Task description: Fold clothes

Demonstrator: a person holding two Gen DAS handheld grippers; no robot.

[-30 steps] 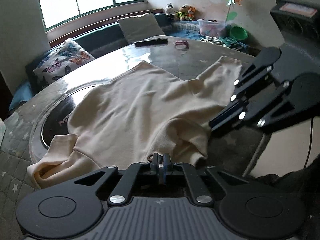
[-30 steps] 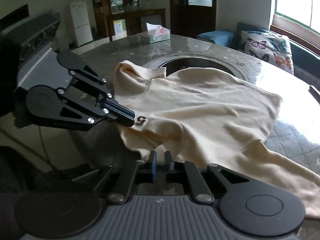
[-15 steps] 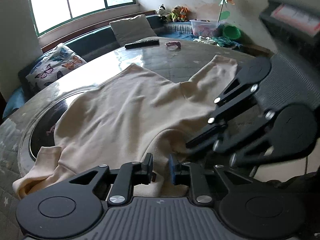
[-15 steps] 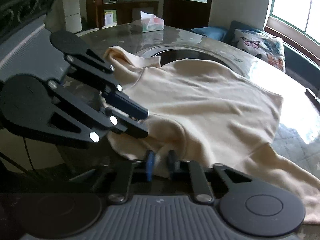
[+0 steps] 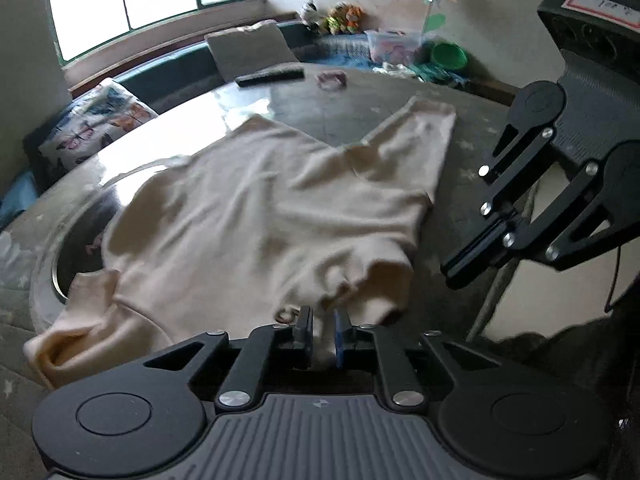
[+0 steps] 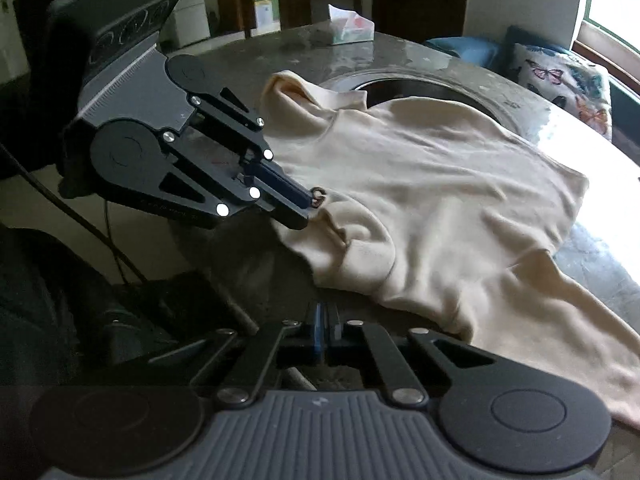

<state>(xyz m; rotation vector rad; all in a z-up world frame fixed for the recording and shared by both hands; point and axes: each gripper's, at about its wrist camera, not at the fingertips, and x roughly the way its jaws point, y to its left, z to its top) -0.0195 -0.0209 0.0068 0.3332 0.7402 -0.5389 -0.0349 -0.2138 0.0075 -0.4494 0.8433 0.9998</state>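
Two pairs of tongs are held low over the near edge of a round worktop (image 5: pixel 320 116), on which a cream long-sleeved top (image 5: pixel 260 208) is laid out flat, front side down or up – which cannot be told. The body of the top is spread across the middle of the worktop and partly over a dark round inset (image 6: pixel 404 88) set into it. One sleeve (image 5: pixel 420 140) is stretched away toward the far right in the left wrist view; the other sleeve (image 5: pixel 76 332) is bunched near the left edge.

The left tongs (image 5: pixel 322 328) are seen closing on the neck edge of the top, with a fold of cloth lying between their tips. From the right wrist view the same tips (image 6: pixel 310 204) are seen at a small dark label (image 6: pixel 319 196) by the collar, and the cloth just beside them is puckered.

The right tongs (image 6: pixel 325 322) are pressed together with nothing between them – the rounded collar fold (image 6: pixel 360 256) lies just ahead of them, untouched. In the left wrist view their tips (image 5: pixel 450 276) are seen beside the top, clear of the cloth.

A dark remote control (image 5: pixel 270 76) is lying on the far side of the worktop, well apart from the top, and a tissue box (image 6: pixel 350 28) is standing at another edge. A butterfly-print cushion (image 5: pixel 96 128) is propped on a bench under the window (image 5: pixel 140 0).
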